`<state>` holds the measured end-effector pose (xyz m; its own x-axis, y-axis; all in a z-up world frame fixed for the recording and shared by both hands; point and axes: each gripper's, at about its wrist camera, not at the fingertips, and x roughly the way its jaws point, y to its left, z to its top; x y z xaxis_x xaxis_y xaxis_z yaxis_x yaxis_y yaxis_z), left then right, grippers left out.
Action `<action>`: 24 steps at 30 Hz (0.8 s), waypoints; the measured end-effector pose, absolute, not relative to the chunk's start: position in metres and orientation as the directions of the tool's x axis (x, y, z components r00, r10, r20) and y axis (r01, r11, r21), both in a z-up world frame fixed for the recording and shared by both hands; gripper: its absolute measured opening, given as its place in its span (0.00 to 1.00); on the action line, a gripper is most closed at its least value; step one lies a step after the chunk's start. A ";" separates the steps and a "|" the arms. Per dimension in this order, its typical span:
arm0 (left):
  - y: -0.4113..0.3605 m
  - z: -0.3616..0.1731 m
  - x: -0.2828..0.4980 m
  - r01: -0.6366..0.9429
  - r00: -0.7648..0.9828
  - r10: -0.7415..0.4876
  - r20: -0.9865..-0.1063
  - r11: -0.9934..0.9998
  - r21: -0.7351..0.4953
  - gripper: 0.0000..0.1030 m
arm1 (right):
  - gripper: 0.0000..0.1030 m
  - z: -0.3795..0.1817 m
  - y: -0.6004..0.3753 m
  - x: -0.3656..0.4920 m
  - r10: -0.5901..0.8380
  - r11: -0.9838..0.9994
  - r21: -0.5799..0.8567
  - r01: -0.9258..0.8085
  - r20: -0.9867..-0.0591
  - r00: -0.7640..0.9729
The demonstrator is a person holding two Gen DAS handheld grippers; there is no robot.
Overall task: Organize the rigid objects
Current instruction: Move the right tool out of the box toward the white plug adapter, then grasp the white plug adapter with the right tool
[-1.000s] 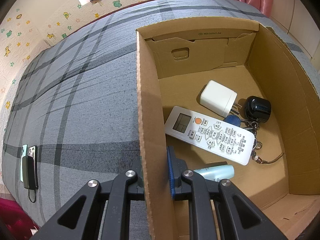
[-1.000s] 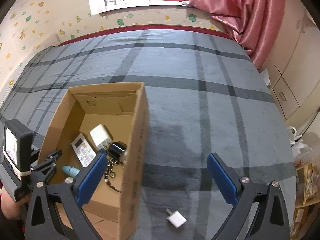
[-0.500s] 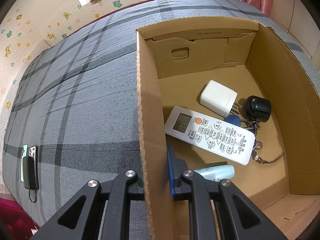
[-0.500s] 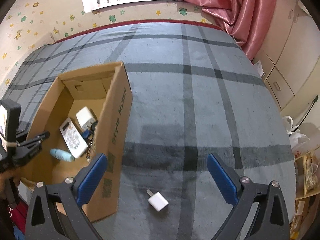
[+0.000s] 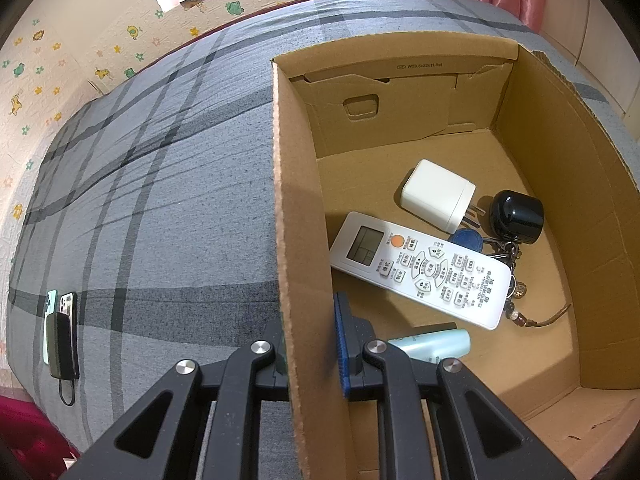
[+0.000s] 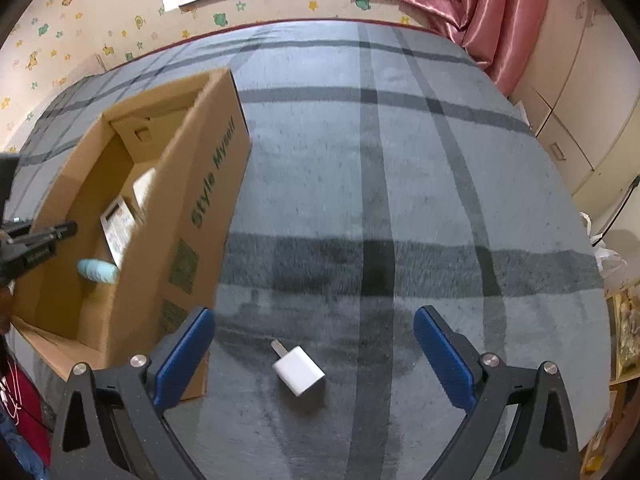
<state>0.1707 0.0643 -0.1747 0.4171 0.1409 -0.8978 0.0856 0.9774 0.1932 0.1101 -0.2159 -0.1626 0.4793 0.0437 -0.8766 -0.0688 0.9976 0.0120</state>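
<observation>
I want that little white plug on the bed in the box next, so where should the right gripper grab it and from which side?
Grip the small white plug across its flat body sides, coming from above. It lies flat on the bedcover with prongs pointing up-left, so avoid those. The open right gripper hangs over it already.

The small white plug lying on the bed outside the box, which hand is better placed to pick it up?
Right. The right tool is open, with the plug on the bedspread between its fingers. The left tool is clamped shut on the box wall, probably steadying it.
</observation>
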 end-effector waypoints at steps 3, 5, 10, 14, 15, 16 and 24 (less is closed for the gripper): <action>0.064 -0.175 0.171 0.086 0.417 0.142 -0.898 0.977 0.194 0.15 | 0.99 -0.177 -0.222 0.108 0.040 0.998 0.013 -0.062 -0.883 0.469; 0.064 -0.175 0.171 0.086 0.417 0.142 -0.898 0.977 0.194 0.15 | 0.99 -0.186 -0.225 0.106 0.039 0.998 0.013 -0.058 -0.887 0.461; 0.064 -0.175 0.171 0.086 0.417 0.142 -0.898 0.977 0.194 0.15 | 0.99 -0.206 -0.230 0.105 0.044 0.998 0.019 -0.061 -0.900 0.433; 0.064 -0.175 0.171 0.087 0.417 0.143 -0.897 0.977 0.196 0.15 | 0.99 -0.219 -0.230 0.104 0.037 0.998 0.013 -0.060 -0.909 0.416; 0.065 -0.175 0.171 0.086 0.417 0.142 -0.898 0.977 0.195 0.15 | 0.99 -0.220 -0.230 0.104 0.035 0.998 0.012 -0.059 -0.910 0.412; 0.065 -0.175 0.171 0.086 0.417 0.143 -0.897 0.977 0.196 0.15 | 0.99 -0.222 -0.230 0.104 0.034 0.998 0.011 -0.060 -0.912 0.408; 0.064 -0.175 0.170 0.087 0.417 0.145 -0.897 0.976 0.199 0.15 | 0.96 -0.233 -0.231 0.104 0.044 0.998 0.020 -0.066 -0.921 0.387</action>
